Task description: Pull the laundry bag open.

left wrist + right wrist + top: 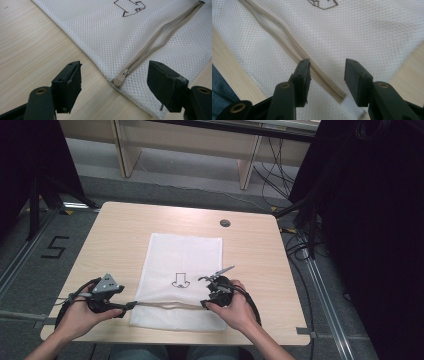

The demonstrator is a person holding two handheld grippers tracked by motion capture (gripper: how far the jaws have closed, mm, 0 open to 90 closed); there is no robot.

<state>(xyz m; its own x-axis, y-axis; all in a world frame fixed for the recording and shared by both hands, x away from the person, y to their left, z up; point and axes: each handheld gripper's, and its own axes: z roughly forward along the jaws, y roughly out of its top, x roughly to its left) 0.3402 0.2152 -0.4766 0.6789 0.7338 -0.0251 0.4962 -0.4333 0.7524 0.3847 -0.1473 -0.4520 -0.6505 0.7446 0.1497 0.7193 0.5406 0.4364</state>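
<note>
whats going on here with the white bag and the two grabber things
A person at a wooden table holds tongs in each hand over a white mesh bag lying flat. The left tongs are open around the zipper pull at the bag's corner, not yet gripping it. The right tongs are open too, hovering over the other end of the zipper. The zipper gapes slightly partway along.

mesh bags [180, 280]: 1 | zippers [147, 50]: 1 | tables [120, 230]: 1 | grippers: 2
</note>
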